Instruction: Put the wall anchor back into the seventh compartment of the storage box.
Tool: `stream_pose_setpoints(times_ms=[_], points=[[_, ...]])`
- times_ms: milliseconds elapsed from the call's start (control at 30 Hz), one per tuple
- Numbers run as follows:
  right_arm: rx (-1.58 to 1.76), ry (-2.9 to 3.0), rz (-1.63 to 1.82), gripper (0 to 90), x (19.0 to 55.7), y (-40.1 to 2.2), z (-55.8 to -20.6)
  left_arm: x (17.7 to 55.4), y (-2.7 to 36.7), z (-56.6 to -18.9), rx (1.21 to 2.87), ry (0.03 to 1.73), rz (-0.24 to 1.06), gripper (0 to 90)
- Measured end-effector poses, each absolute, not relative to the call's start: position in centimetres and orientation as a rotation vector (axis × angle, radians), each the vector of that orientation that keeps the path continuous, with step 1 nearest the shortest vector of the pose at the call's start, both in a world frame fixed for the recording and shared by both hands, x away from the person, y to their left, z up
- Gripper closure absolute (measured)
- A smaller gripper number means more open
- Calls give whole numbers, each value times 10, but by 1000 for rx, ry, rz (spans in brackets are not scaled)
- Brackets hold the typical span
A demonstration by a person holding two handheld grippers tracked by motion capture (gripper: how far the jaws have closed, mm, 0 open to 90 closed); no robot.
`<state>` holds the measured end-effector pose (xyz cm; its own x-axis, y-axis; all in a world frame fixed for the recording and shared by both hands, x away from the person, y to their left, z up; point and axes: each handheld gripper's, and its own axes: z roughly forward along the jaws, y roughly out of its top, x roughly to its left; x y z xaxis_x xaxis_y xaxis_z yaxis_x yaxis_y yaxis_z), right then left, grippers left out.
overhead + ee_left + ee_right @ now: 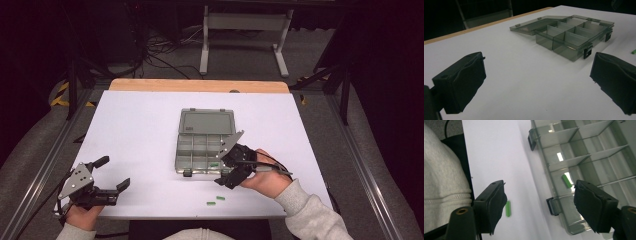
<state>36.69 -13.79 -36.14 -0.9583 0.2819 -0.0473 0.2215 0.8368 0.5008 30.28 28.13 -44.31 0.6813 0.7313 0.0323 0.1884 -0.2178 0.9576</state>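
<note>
A translucent grey plastic compartment box (204,150) lies on the white bench (140,130) with its lid folded open. One small green cylindrical piece (214,163) rests in a near-right compartment. Two more green pieces (215,200) lie loose on the bench just before the box, making three in all. The right tongs (227,167) hover over the box's near-right corner, jaws spread apart and empty, the boxed piece (566,181) between them. The left tongs (113,172), well apart at the bench's near-left, gape wide and hold nothing.

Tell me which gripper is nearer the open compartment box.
Right. The right gripper hovers at the compartment box's near right corner; the left gripper sits far off at the table's near left.
</note>
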Motion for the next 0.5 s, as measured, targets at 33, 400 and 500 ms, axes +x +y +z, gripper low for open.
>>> stream_pose_setpoints(times_ms=[33, 400, 500], points=[[393, 2897, 763, 255, 366, -138, -363, 303, 282, -443, 1768, 742, 585, 5], [363, 2953, 695, 272, 356, -134, -379, 303, 281, -442, 1765, 733, 591, 5], [361, 2965, 679, 273, 354, -134, -383, 303, 281, -442, 1764, 734, 591, 5]])
